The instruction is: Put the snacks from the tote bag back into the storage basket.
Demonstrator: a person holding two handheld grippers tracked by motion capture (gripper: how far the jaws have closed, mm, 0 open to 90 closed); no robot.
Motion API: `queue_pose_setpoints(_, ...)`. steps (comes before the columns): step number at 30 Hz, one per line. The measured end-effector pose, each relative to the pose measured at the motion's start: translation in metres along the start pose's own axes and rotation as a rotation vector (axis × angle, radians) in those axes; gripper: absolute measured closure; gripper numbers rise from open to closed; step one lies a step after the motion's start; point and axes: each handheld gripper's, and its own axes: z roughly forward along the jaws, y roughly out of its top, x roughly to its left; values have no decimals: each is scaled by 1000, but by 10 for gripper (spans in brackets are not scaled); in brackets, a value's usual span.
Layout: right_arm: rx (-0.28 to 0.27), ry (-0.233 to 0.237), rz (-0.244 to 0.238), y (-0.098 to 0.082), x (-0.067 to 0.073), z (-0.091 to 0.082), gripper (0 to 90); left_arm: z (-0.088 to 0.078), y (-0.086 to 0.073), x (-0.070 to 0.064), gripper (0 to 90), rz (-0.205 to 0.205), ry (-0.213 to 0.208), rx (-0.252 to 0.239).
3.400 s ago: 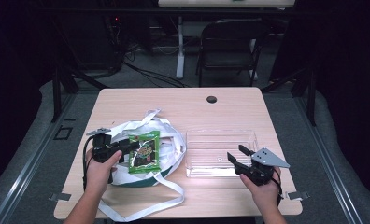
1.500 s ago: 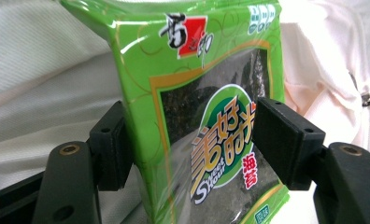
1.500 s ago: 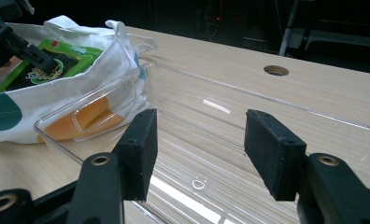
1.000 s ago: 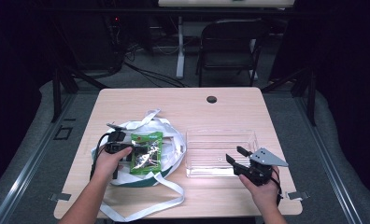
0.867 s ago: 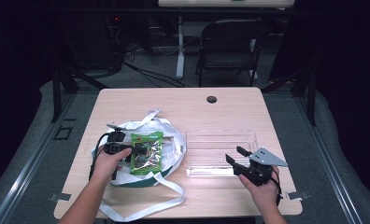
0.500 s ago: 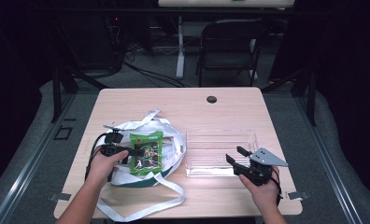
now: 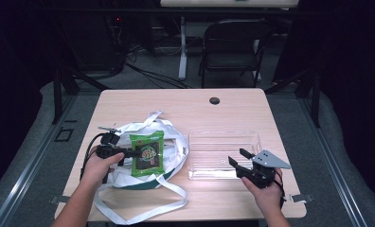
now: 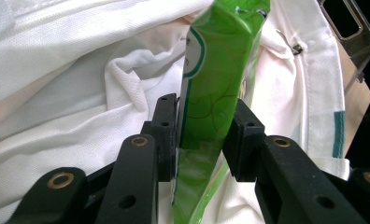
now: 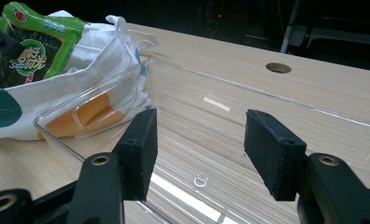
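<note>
A green snack packet (image 7: 147,153) lies on top of a white cloth bag (image 7: 174,142) at the table's left. My left gripper (image 7: 131,152) reaches in from the packet's left side. In the left gripper view its jaws have just been closing, and both pads now press on the packet (image 8: 216,84), with the left gripper (image 8: 206,135) shut on it. My right gripper (image 7: 236,158) stands open at the near edge of a clear plastic tray (image 7: 225,135). In the right gripper view, nothing sits between the jaws of the right gripper (image 9: 199,135) but the tray's floor and rim (image 9: 267,95).
The bag's long white straps (image 7: 143,208) trail toward the table's front edge. A round cable hole (image 7: 214,100) sits at the far middle of the tabletop. A folding chair (image 7: 233,45) stands beyond the table. Bare wood lies between the bag and the tray.
The left gripper's jaws have closed onto the green packet, and the hand has shifted only slightly. The right gripper and the tray have not moved.
</note>
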Motion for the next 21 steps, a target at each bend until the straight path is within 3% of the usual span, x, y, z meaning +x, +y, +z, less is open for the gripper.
queue_pose_setpoints(10, 8, 2, -2, 0, 0, 0, 442, -13, 0, 4, 723, 4, 1, -58)
queue_pose_setpoints(21, 3, -1, 2, 0, 0, 0, 443, -23, 7, -2, 724, 36, 18, -115)
